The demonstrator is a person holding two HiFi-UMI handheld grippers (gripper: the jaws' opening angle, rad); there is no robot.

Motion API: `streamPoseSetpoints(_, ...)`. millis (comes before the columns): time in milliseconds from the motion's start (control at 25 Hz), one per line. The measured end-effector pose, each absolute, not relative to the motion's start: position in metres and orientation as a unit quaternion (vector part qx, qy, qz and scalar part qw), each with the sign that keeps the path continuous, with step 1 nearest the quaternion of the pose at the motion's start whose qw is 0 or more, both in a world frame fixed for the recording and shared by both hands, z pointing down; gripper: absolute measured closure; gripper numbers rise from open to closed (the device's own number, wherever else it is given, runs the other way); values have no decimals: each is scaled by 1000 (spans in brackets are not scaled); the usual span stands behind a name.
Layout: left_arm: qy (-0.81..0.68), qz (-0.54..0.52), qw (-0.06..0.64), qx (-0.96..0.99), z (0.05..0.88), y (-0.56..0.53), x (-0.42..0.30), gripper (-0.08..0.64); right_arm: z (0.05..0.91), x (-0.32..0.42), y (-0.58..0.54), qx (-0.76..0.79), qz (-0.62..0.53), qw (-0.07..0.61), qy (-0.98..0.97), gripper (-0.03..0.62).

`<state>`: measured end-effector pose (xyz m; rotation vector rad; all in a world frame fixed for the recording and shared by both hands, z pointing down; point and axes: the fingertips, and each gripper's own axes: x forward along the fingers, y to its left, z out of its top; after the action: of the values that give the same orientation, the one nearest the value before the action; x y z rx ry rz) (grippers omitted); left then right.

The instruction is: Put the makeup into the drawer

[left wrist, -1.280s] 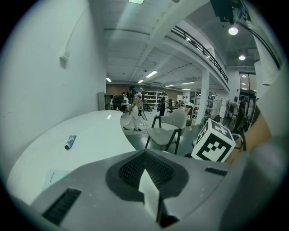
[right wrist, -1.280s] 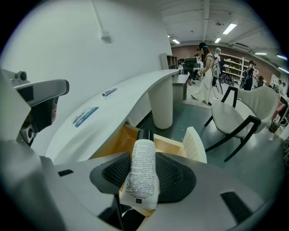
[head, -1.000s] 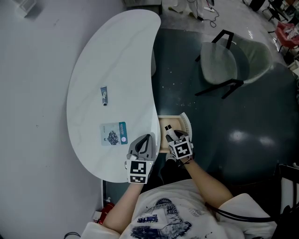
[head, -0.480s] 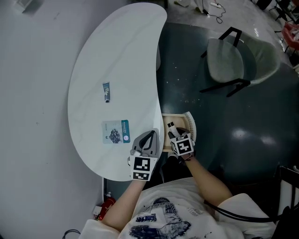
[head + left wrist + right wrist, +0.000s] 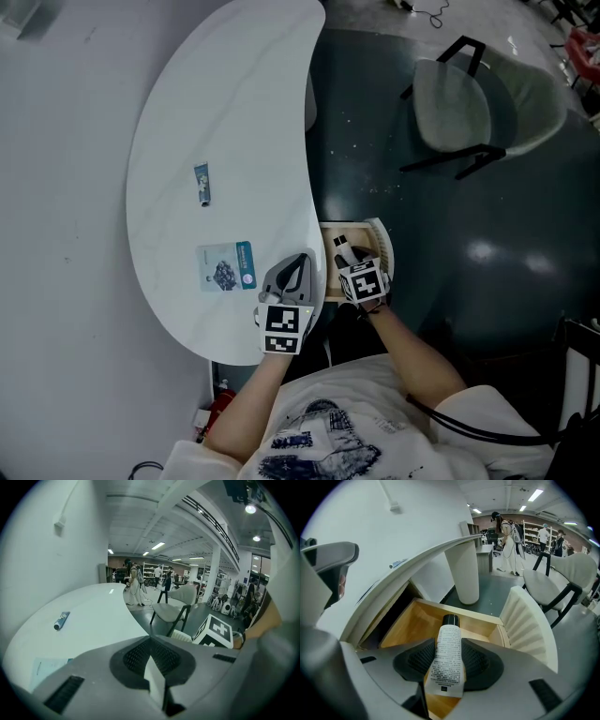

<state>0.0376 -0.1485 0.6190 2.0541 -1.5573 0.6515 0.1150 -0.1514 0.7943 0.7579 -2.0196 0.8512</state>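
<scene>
The right hand-held gripper (image 5: 449, 663) is closed on a white makeup tube (image 5: 450, 644). Its two dark pads press the tube's printed sides and its jaws stand fairly wide around it. The tube's black cap points away from this gripper and down into the open wooden drawer (image 5: 410, 625). The drawer's ribbed white front (image 5: 529, 625) stands just to the gripper's right. Whether the cap touches the drawer floor cannot be told.

In the head view the right hand-held gripper (image 5: 347, 265) has sunk a little toward the drawer (image 5: 361, 234) since a second ago. Its hold on the tube (image 5: 342, 249) is unchanged.

The left hand-held gripper (image 5: 152, 660) has its jaws fully together with nothing between them. It hangs over the near edge of the white curved surface (image 5: 93, 616). In the head view the left hand-held gripper (image 5: 298, 267) has eased slightly forward and down compared with the earlier frame, and it stays just left of the drawer.

A flat teal-and-white sachet (image 5: 226, 266) lies on the surface (image 5: 234, 131) just to the left of this gripper. A small tube (image 5: 202, 185) lies farther ahead and to the left. Neither has shifted. From the left gripper view the small tube (image 5: 61, 620) lies ahead on the left and the sachet (image 5: 47, 667) close by at the lower left. A grey chair (image 5: 469, 108) stands on the floor well beyond the right hand-held gripper.
</scene>
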Motion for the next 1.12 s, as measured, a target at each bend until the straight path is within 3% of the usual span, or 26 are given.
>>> streamPoseSetpoints(1120, -584, 249, 251, 730, 636, -164, 22, 526, 836, 95, -155, 268, 319, 443, -794, 403)
